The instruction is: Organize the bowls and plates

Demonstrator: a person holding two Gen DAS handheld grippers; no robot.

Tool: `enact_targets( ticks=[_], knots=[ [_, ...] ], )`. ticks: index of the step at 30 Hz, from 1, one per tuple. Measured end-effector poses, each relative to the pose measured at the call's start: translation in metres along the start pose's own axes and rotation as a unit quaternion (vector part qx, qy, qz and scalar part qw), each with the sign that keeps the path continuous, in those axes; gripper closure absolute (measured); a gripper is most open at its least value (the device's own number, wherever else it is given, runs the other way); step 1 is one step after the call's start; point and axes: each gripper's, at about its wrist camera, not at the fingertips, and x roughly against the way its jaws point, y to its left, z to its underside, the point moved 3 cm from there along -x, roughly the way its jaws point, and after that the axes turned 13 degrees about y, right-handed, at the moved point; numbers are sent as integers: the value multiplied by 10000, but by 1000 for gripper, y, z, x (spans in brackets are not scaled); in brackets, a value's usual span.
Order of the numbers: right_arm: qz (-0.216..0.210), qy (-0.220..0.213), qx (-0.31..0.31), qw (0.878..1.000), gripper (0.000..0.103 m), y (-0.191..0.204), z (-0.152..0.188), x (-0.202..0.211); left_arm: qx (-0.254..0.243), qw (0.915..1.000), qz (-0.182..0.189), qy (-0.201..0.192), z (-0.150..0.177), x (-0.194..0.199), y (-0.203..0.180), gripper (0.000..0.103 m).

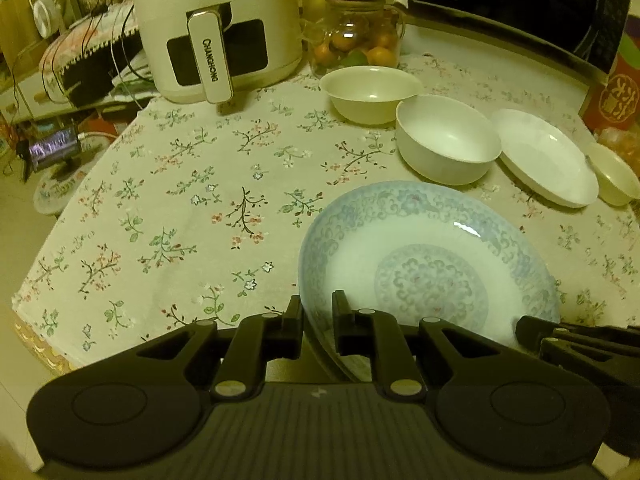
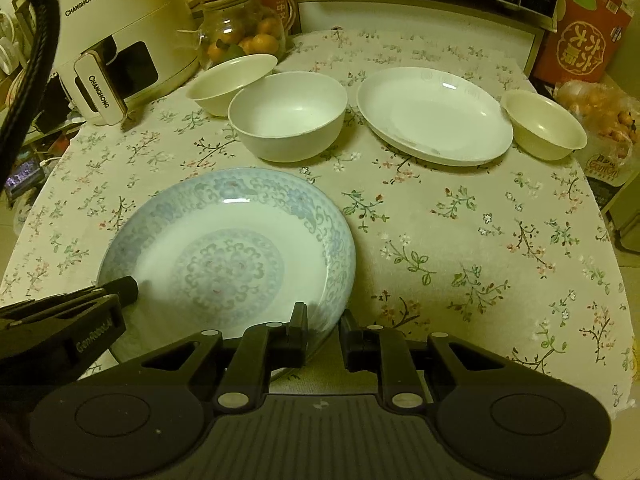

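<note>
We hold the blue-patterned plate (image 2: pixel 224 248) at the near edge of the table (image 2: pixel 480 240), left gripper (image 1: pixel 319 312) and right gripper (image 2: pixel 323 326) each clamped on opposite sides of its rim, presumably so it lifts level. Farther back sit one white plate (image 2: pixel 434 116) and three bowls: the cream bowl (image 2: pixel 230 80) far left, the white bowl (image 2: pixel 288 114) beside it, and the small bowl (image 2: pixel 544 124) at right.

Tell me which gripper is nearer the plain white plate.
Right. Both grippers grip the blue patterned plate: the right gripper holds the rim on the side facing the plain white plate, while the left gripper holds the opposite rim, farther away.
</note>
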Motion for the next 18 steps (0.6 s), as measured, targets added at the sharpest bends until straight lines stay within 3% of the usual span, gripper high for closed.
enact_targets(
  ticks=[6, 18],
  knots=[
    [112, -88, 25, 9999, 85, 2, 2, -3, -146, 9996, -254, -35, 3, -3, -5, 91],
    [158, -149, 13, 9998, 85, 4, 5, -3, -109, 9996, -250, -28, 4, -4, -4, 91]
  ],
)
